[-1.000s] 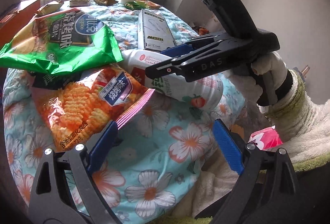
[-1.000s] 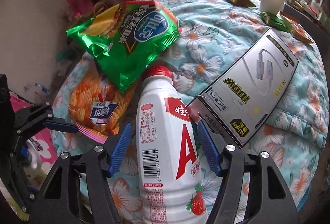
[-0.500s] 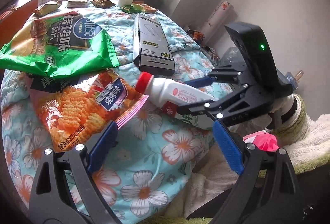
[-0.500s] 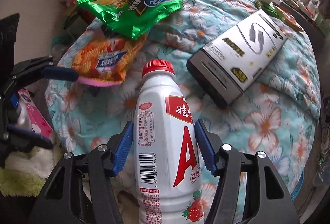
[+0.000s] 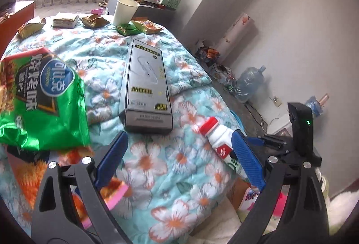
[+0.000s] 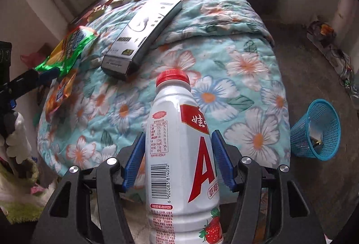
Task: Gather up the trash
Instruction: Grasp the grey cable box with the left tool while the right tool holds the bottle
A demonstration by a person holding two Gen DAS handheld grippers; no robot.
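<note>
My right gripper (image 6: 177, 156) is shut on a white milk bottle (image 6: 179, 154) with a red cap, held off the near edge of the flowered table; the bottle also shows in the left wrist view (image 5: 216, 138) at the right. My left gripper (image 5: 179, 154) is open and empty above the tablecloth. A green chip bag (image 5: 38, 98) and an orange snack bag (image 5: 27, 172) lie at the left. A grey box (image 5: 145, 86) lies in the middle. A blue mesh trash basket (image 6: 314, 129) stands tilted on the floor at the right.
A paper cup (image 5: 124, 11) and several small wrappers (image 5: 94, 20) lie at the table's far edge. A water jug (image 5: 249, 82) and cables sit on the floor by the wall. A pink bag (image 5: 262, 199) lies below the table's near edge.
My right gripper has lifted the bottle off the table and drawn it back and right past the table edge. The blue basket has come into view. My left gripper stayed open and swung right.
</note>
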